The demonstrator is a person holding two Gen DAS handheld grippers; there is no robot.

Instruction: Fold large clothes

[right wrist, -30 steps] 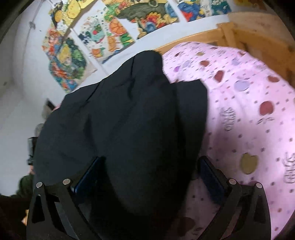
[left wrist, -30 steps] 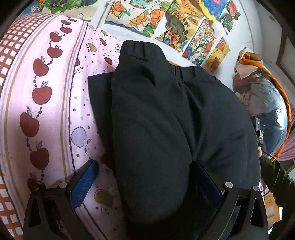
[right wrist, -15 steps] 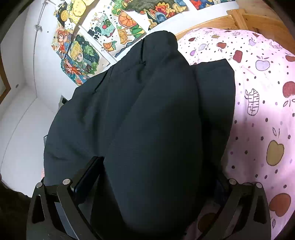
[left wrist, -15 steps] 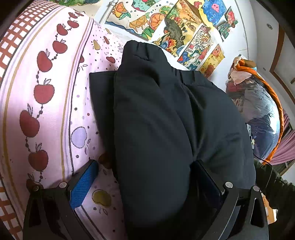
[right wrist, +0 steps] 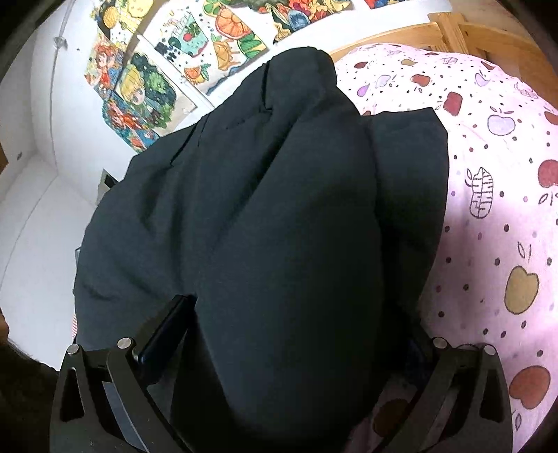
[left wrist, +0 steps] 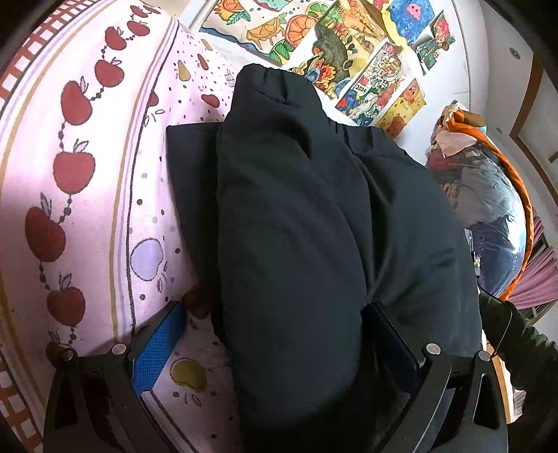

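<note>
A large black garment (left wrist: pixel 307 223), likely trousers with a gathered waistband at the far end, lies folded over itself on a pink apple-print bedsheet (left wrist: pixel 87 181). It also fills the right wrist view (right wrist: pixel 272 216). My left gripper (left wrist: pixel 279 334) has its jaws wide apart, with a thick fold of the black cloth between the blue pads. My right gripper (right wrist: pixel 289 334) stands the same way, jaws wide, with a bulging fold of the garment between them.
The bedsheet (right wrist: pixel 495 195) extends right to a wooden bed frame (right wrist: pixel 460 31). Colourful posters (left wrist: pixel 348 45) hang on the white wall behind. A bulky bag with orange trim (left wrist: pixel 488 209) stands at the right. A dark-sleeved arm (left wrist: pixel 516 345) shows at the right edge.
Both grippers have tilted and drawn slightly nearer over the garment; the folded cloth looks a little flatter. The jaws have stayed wide apart throughout.
</note>
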